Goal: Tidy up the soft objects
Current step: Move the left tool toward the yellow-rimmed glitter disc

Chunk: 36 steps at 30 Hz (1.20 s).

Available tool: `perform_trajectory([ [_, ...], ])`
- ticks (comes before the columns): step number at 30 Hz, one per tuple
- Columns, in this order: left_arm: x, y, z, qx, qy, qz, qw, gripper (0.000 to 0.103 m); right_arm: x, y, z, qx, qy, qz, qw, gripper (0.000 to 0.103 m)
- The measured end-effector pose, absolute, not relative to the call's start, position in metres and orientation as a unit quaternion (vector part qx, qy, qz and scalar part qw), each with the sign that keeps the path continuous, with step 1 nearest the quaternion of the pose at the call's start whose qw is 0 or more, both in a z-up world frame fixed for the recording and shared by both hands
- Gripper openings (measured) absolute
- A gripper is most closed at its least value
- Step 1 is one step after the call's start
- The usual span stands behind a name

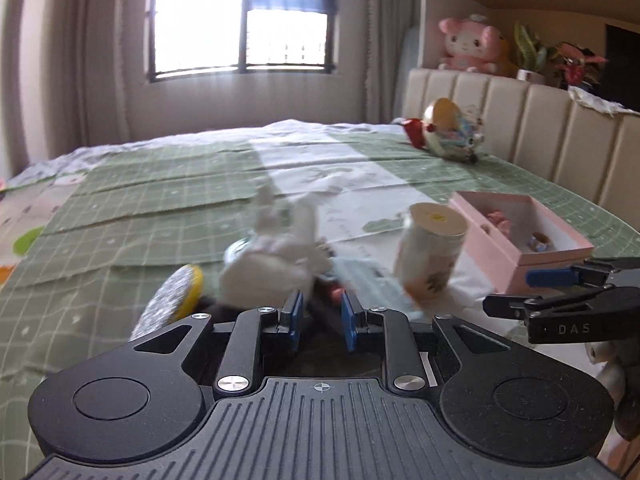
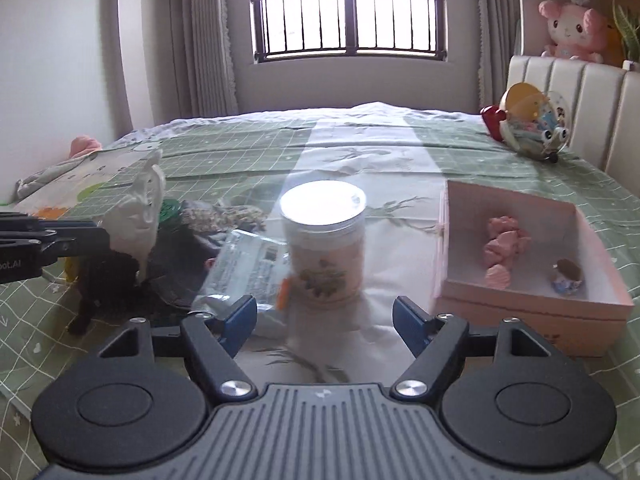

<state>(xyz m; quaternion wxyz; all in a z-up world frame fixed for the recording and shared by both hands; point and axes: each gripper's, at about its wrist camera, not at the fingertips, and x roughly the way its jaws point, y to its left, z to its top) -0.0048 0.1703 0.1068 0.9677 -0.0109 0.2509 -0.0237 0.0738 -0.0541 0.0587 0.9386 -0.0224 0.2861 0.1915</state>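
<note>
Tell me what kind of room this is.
A bedroom, most likely: a bed with a green checked cover, a padded headboard and a pink plush on the shelf behind it.

On the bed [image 2: 360, 148], the jar [image 2: 324, 248] is sitting at 12 o'clock, the box [image 2: 532, 304] at 2 o'clock, the plush toy [image 2: 140, 208] at 10 o'clock.
</note>
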Motion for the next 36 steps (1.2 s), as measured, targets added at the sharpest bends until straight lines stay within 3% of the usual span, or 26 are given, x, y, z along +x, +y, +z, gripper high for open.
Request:
perform_trajectory([
  [8,-0.046,0.257,0.089,-0.011,0.252,0.037,0.967,0.023,0.063,-0.006,0.019,-0.082,0.283,0.198,0.935,0.076],
  [16,-0.023,0.252,0.089,0.051,0.238,-0.012,0.97,0.024,0.075,-0.022,-0.004,-0.044,0.322,0.194,0.926,0.076],
  [22,0.026,0.242,0.1,0.041,0.249,-0.012,0.968,0.024,0.075,-0.024,-0.008,-0.036,0.32,0.196,0.926,0.078],
  [29,0.081,0.225,0.08,0.099,0.333,0.04,0.937,0.028,0.076,-0.026,-0.009,-0.028,0.319,0.201,0.926,0.079],
  [36,0.041,0.276,0.089,0.071,0.274,0.119,0.952,0.028,0.077,-0.028,-0.01,-0.019,0.32,0.206,0.925,0.081],
])
